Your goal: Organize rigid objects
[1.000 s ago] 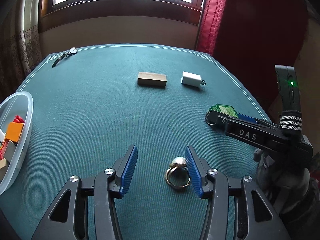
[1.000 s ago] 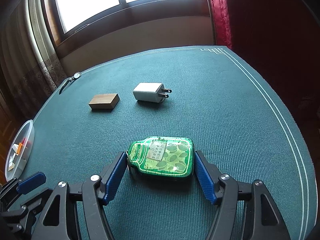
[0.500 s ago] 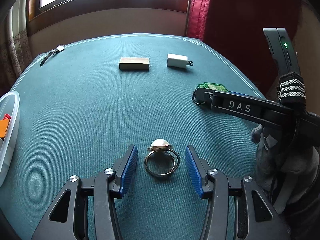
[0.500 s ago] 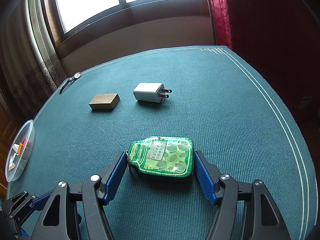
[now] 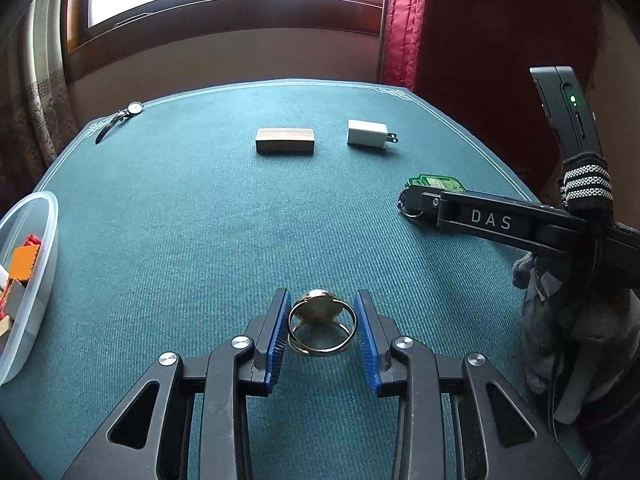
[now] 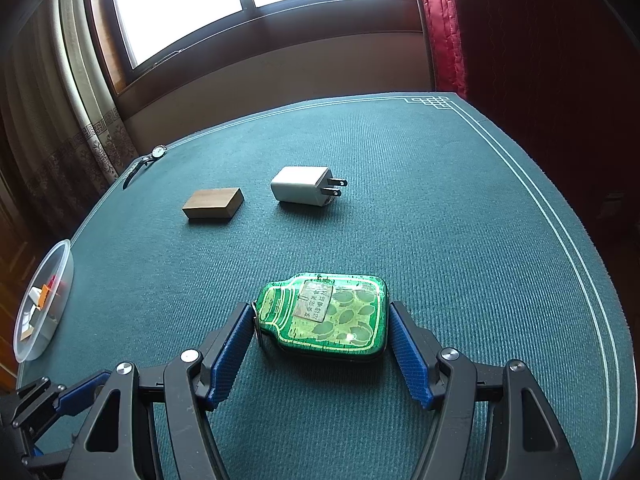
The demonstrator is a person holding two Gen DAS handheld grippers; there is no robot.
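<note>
The left gripper (image 5: 322, 330) pinches a light, slippery ring (image 5: 322, 327) by its band; the right gripper (image 6: 322, 338) brackets a stiff green tin (image 6: 326, 316), unclenched.

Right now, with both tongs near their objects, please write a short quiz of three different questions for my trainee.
1. True or false: the gold ring sits between the blue pads of the left tongs.
2. What lies between the pads of the right tongs? A) white charger B) green tin C) wooden block
3. Fill in: the wooden block and the white charger lie side by side, and the charger's prongs point ____ from the block.

Key: 1 true; 2 B, the green tin; 3 away.
</note>
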